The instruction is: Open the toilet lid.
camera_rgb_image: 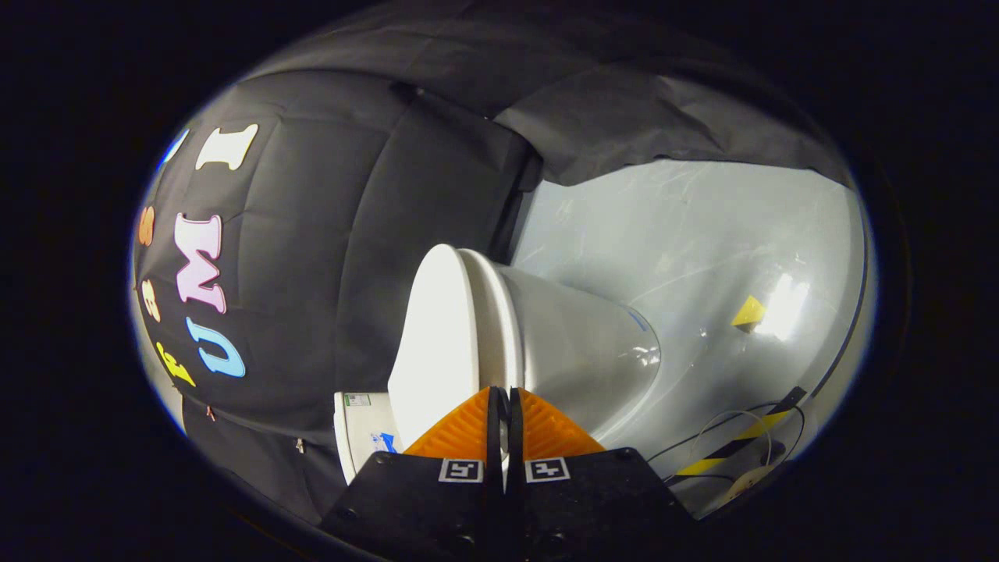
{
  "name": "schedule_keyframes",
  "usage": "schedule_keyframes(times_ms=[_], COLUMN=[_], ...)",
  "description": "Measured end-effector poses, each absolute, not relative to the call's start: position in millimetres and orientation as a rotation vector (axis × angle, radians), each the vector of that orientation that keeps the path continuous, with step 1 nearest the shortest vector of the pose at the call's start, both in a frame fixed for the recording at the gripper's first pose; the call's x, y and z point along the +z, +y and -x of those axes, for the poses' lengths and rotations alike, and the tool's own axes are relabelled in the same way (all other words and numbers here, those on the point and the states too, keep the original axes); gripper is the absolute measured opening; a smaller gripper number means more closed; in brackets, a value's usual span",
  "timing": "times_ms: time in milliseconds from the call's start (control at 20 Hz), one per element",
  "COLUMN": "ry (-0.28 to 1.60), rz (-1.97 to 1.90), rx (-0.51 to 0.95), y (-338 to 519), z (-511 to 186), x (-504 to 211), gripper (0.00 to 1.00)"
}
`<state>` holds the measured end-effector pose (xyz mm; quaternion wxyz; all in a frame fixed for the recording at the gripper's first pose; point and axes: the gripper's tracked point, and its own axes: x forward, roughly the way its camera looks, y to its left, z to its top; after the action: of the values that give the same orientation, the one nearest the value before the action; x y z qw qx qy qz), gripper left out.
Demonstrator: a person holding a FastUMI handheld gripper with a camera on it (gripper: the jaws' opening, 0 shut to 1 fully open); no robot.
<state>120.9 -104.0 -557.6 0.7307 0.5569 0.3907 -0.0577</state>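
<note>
The view is rolled sideways. A white toilet lies ahead, its lid (433,343) down on the seat and facing the black cloth wall. The bowl (585,351) tapers away toward the grey floor. My gripper (503,393) is shut, its fingers pressed together with no visible gap. The tips sit right at the front rim, where the lid meets the seat. I see nothing held between them. The fingers hide the near part of the rim.
The toilet's white tank (360,437) shows beside the fingers, against the black cloth wall (328,234). The glossy grey floor (702,234) carries a yellow triangle marker (749,312), a yellow-and-black tape strip (741,441) and thin cables (726,425).
</note>
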Motion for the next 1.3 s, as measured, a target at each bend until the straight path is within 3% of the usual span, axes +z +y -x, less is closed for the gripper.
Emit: schedule_keyframes(times_ms=[400, 850, 1300], ry=[0.76, 0.621, 0.55], rz=[-0.979, -0.693, -0.428], rx=[-0.055, 0.057, 0.118], y=[-87.6, -12.3, 69.1], z=[-136.0, -144.0, -142.8], x=[-449.8, -312.3, -232.1], gripper=[0.06, 0.05, 0.05])
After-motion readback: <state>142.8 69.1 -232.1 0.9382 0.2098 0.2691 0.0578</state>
